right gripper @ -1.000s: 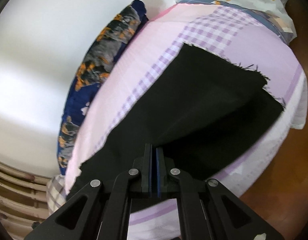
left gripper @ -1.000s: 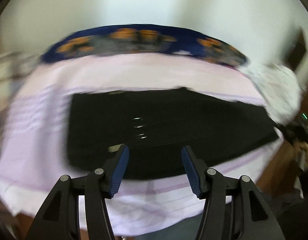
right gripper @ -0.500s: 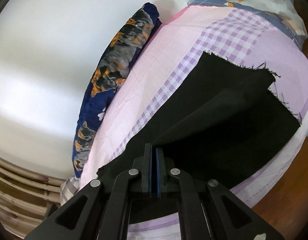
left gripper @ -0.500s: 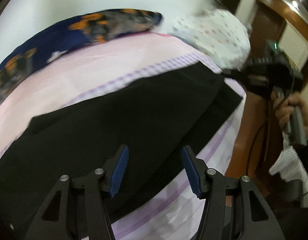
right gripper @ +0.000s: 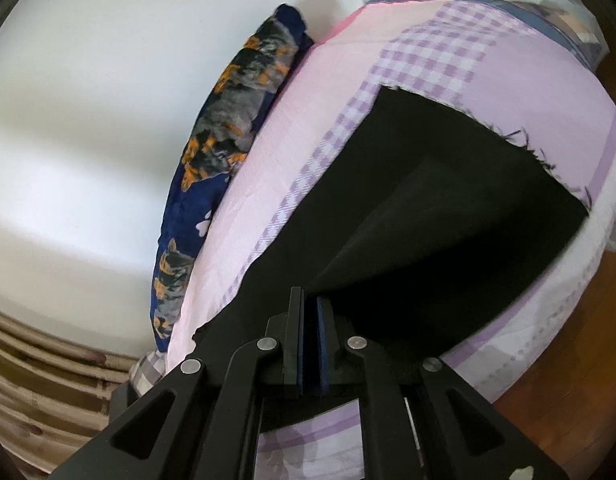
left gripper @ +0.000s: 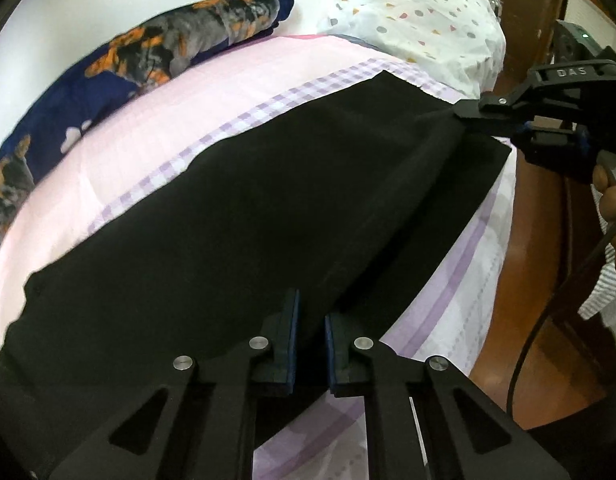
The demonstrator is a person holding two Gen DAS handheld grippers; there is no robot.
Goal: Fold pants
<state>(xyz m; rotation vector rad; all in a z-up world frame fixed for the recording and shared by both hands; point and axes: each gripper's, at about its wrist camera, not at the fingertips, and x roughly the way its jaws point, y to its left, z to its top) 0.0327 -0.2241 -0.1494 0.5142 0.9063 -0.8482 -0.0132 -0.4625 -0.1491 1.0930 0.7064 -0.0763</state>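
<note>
Along the far side of the bed, against the white wall, lies a navy pillow printed in orange and grey, and at the far right end sits a white cover with coloured dots; neither touches the cloth you are working on. The black pants lie lengthwise across the pink and lilac checked sheet, one leg lifted off the other in a long raised fold.

Your left gripper sits low at the near edge of the pants, its jaws narrowed to a slim gap with black cloth running between them; whether they actually pinch it you cannot tell from this view. Your right gripper has its jaws pressed together on the upper layer of the pants, and the cloth rises in a taut ridge away from it. In the left view that right gripper reaches in from the right, with your hand behind it on the handle.

Brown wooden flooring shows beside the bed.
</note>
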